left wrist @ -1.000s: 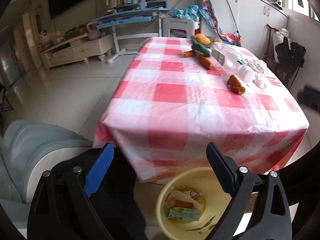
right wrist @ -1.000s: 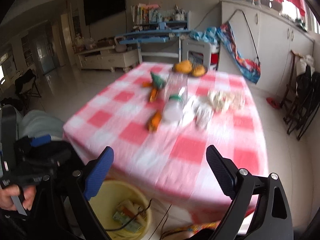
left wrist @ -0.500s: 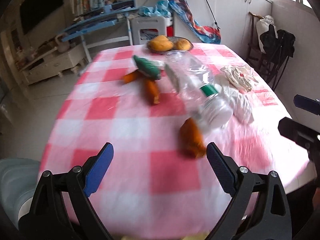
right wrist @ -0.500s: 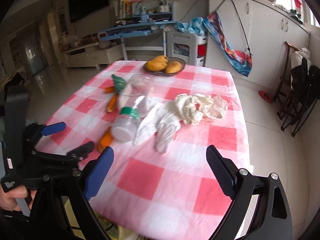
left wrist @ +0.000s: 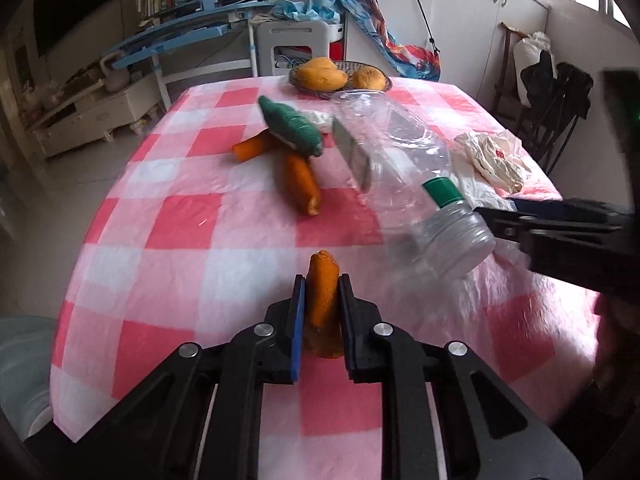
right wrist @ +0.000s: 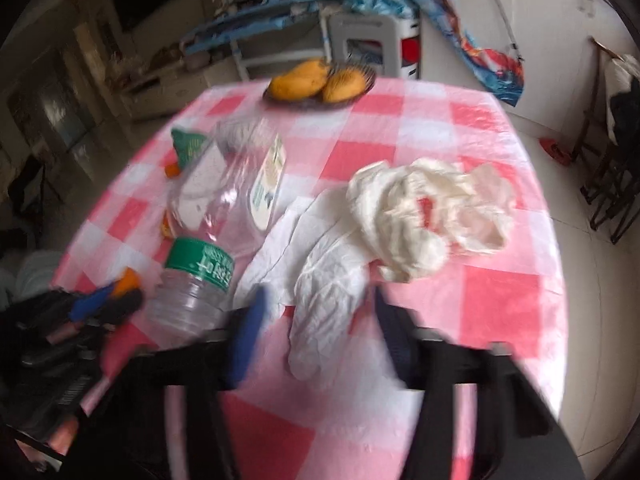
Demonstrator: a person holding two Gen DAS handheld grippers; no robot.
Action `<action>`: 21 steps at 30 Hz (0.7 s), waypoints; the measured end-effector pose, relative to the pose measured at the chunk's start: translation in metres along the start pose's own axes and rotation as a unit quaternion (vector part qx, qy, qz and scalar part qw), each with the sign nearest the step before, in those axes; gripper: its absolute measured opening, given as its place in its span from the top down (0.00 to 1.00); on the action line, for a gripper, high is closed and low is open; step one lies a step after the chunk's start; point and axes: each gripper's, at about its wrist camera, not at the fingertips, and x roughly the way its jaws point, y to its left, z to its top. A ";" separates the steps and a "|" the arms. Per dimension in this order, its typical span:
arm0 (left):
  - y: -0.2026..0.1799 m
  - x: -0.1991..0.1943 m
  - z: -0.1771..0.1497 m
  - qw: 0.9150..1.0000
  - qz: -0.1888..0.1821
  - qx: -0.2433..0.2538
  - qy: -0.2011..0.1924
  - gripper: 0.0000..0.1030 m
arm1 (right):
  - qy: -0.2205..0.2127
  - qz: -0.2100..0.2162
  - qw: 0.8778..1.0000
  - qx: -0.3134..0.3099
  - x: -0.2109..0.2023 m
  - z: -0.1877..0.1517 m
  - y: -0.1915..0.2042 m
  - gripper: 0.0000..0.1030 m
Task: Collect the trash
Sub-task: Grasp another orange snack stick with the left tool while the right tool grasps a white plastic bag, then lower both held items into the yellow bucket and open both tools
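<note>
My left gripper (left wrist: 322, 300) is shut on an orange peel piece (left wrist: 323, 288) near the front of the red-and-white checked table (left wrist: 180, 220). A clear plastic bottle with a green label (left wrist: 404, 168) lies just right of it, also in the right wrist view (right wrist: 212, 236). My right gripper (right wrist: 318, 320) is open, its fingers on either side of a white crumpled tissue (right wrist: 328, 292). A crumpled white plastic bag (right wrist: 428, 216) lies beyond it. More orange pieces (left wrist: 300, 180) and a green wrapper (left wrist: 292, 128) lie farther back.
A dish of yellow fruit (left wrist: 336, 76) stands at the table's far edge. A blue desk (left wrist: 180, 36) and white stool (left wrist: 296, 44) stand behind the table. Dark chairs (left wrist: 556, 100) stand to the right.
Both grippers moved forward over the table from above the yellow bin. My left gripper closed on the orange piece. My right gripper came down around the white tissue and narrowed.
</note>
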 end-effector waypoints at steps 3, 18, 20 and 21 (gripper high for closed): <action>0.016 -0.009 -0.004 1.000 -0.012 -0.014 -0.003 0.85 | -0.007 -0.004 1.000 -0.019 -0.004 0.001 0.006 0.90; 0.069 -0.089 -0.058 0.998 -0.033 -0.054 -0.012 0.85 | -0.106 0.115 0.986 -0.055 -0.127 -0.050 0.051 0.93; 0.072 -0.097 -0.072 0.998 -0.036 -0.054 -0.004 0.85 | -0.074 0.134 0.984 -0.089 -0.129 -0.069 0.070 0.93; 0.073 -0.101 -0.080 0.998 -0.039 -0.054 0.003 0.85 | -0.054 0.143 0.982 -0.106 -0.129 -0.079 0.079 0.93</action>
